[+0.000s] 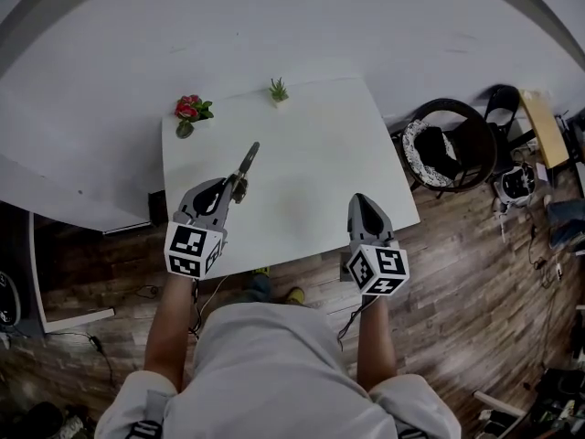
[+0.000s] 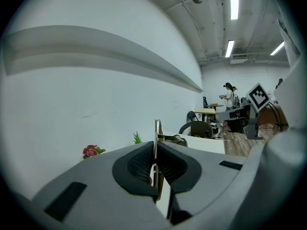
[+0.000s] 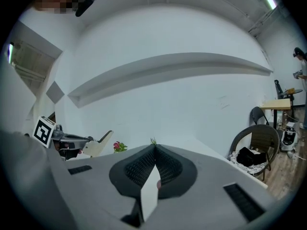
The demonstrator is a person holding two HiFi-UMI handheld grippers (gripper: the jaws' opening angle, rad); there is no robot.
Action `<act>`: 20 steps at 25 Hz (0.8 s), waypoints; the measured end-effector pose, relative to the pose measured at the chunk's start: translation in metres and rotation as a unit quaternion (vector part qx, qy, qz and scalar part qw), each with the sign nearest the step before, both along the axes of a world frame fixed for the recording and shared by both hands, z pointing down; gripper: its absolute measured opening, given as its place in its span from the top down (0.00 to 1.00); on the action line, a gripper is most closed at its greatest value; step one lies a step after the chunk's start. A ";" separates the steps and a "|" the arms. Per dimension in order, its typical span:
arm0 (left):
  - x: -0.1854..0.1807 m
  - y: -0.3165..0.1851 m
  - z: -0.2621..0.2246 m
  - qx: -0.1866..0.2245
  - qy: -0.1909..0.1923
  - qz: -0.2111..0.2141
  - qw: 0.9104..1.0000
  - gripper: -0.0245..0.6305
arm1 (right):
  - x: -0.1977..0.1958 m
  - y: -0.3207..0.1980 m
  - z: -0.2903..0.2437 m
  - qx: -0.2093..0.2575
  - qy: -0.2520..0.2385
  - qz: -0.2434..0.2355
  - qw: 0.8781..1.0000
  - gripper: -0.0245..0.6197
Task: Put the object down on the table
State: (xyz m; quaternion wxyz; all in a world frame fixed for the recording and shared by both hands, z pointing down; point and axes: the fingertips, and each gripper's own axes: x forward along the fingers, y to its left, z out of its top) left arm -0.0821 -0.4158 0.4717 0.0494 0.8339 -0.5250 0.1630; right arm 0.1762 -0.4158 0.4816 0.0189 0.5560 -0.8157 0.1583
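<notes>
My left gripper (image 1: 233, 188) is shut on a thin, flat tool (image 1: 246, 165) that sticks out up and to the right, above the left part of the white table (image 1: 311, 144). In the left gripper view the tool (image 2: 157, 138) shows edge-on, clamped between the pads (image 2: 139, 164). From the side, in the right gripper view, it (image 3: 99, 144) looks pale and blade-like, held off the table. My right gripper (image 1: 361, 199) hovers over the table's front right, jaws shut (image 3: 154, 150) with nothing between them.
A small pot of red flowers (image 1: 189, 109) stands at the table's back left corner, and a tiny green plant (image 1: 278, 91) sits at the back edge. A dark round chair (image 1: 448, 144) stands to the table's right on wooden floor. White wall behind.
</notes>
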 end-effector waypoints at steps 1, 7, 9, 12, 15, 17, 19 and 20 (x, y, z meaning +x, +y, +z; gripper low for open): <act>0.000 -0.004 0.003 -0.001 -0.009 0.004 1.000 0.93 | -0.003 -0.003 0.001 -0.001 0.001 -0.002 1.000 0.95; -0.002 -0.020 0.026 -0.009 -0.060 0.016 0.998 0.93 | -0.011 -0.011 0.007 -0.012 -0.004 -0.004 1.000 0.95; -0.004 -0.025 0.037 -0.016 -0.073 0.019 0.997 0.93 | -0.013 -0.014 0.011 -0.016 -0.003 -0.004 1.000 0.95; -0.005 -0.031 0.053 -0.022 -0.115 0.028 0.993 0.93 | -0.017 -0.017 0.015 -0.021 -0.003 -0.003 1.000 0.95; -0.003 -0.034 0.069 -0.029 -0.168 0.042 0.984 0.93 | -0.018 -0.019 0.015 -0.022 -0.003 -0.002 1.000 0.95; -0.003 -0.036 0.081 -0.038 -0.189 0.050 0.980 0.93 | -0.018 -0.021 0.016 -0.023 -0.003 -0.001 1.000 0.95; -0.004 -0.039 0.094 -0.049 -0.204 0.056 0.976 0.93 | -0.020 -0.023 0.018 -0.026 -0.003 0.000 1.000 0.95; -0.005 -0.040 0.100 -0.055 -0.212 0.059 0.974 0.93 | -0.021 -0.024 0.019 -0.028 -0.003 0.000 1.000 0.95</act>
